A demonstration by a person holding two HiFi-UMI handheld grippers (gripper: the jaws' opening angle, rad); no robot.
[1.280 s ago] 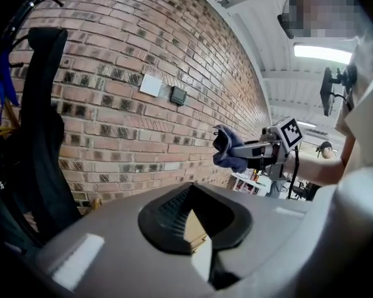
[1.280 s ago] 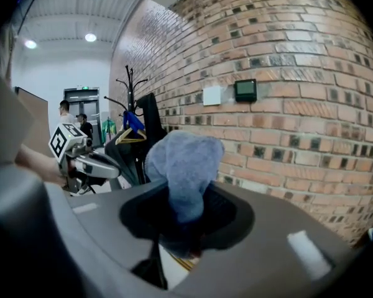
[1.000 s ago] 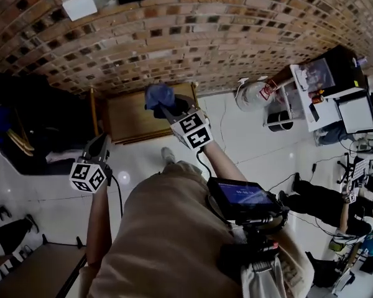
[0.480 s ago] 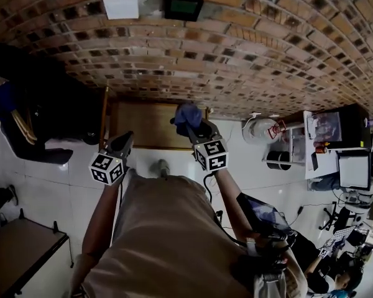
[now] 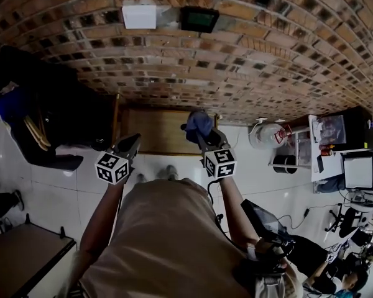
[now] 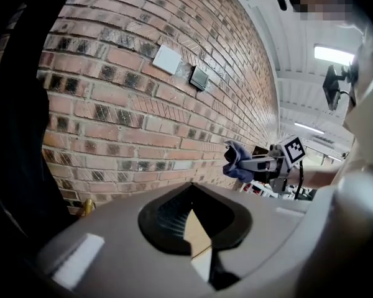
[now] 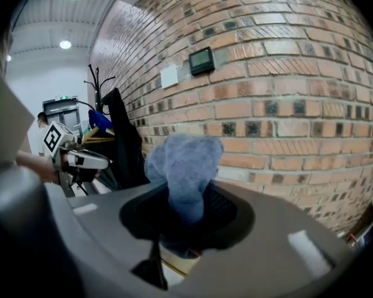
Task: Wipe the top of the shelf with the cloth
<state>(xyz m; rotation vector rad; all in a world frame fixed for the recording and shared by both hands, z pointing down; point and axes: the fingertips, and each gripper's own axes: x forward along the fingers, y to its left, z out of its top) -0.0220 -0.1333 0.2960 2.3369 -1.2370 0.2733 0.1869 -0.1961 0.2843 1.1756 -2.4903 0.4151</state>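
Note:
The blue cloth (image 5: 198,123) is bunched between the jaws of my right gripper (image 5: 201,134), which is shut on it. It hangs over the right end of the wooden shelf top (image 5: 154,126), which stands against the brick wall. In the right gripper view the cloth (image 7: 183,166) fills the jaw opening of my right gripper (image 7: 185,198). My left gripper (image 5: 134,140) sits near the shelf's front left edge, fingers together and holding nothing. The left gripper view shows my left gripper (image 6: 189,219) with only a thin gap, and the cloth (image 6: 236,163) off to the right.
Dark coats hang on a rack (image 5: 43,104) left of the shelf. A white plate (image 5: 139,16) and a small black display (image 5: 199,18) are on the brick wall. A white cart (image 5: 298,151) stands at the right. A dark table (image 5: 18,259) sits lower left.
The person has stepped nearer the wall. Both grippers have come up to the shelf, and the right one still carries the cloth, now over the shelf's right end.

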